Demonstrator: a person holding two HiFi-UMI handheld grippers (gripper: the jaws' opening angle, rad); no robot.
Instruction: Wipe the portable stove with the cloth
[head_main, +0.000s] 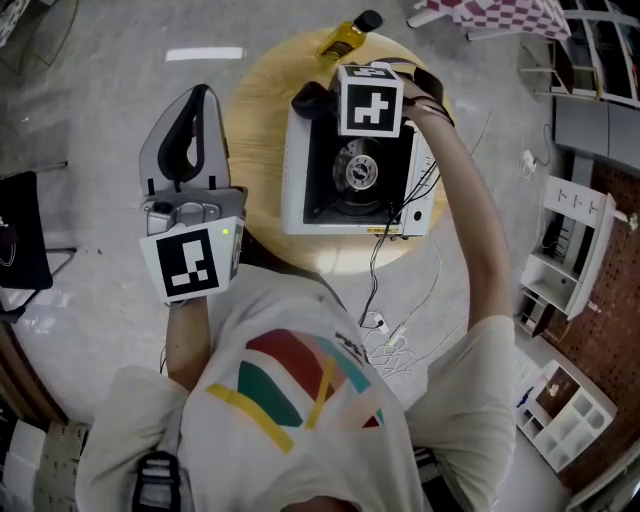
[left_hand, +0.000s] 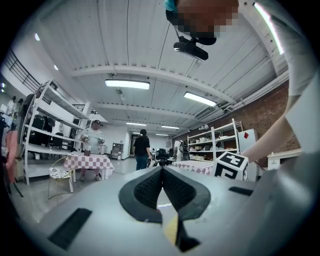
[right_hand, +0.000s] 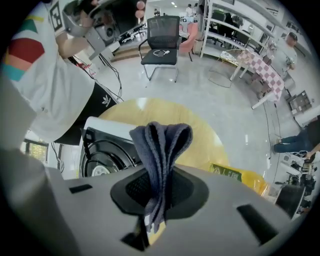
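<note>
A white portable stove (head_main: 300, 170) with a black top and a round burner sits on a round wooden table (head_main: 260, 110). My right gripper (head_main: 335, 100) hovers over the stove's far edge, shut on a dark grey-blue cloth (head_main: 311, 99). In the right gripper view the folded cloth (right_hand: 161, 142) sticks up out of the shut right gripper (right_hand: 159, 182), with the stove (right_hand: 100, 152) below and to the left. My left gripper (head_main: 197, 105) is raised to the left of the table, off the stove. In its own view the left gripper (left_hand: 162, 172) is shut on nothing.
A yellow bottle (head_main: 345, 38) lies at the table's far edge, close to the stove. Cables (head_main: 395, 330) trail from the stove down to the floor. A black chair (right_hand: 162, 37) stands beyond the table. Shelves (head_main: 575, 240) stand at the right.
</note>
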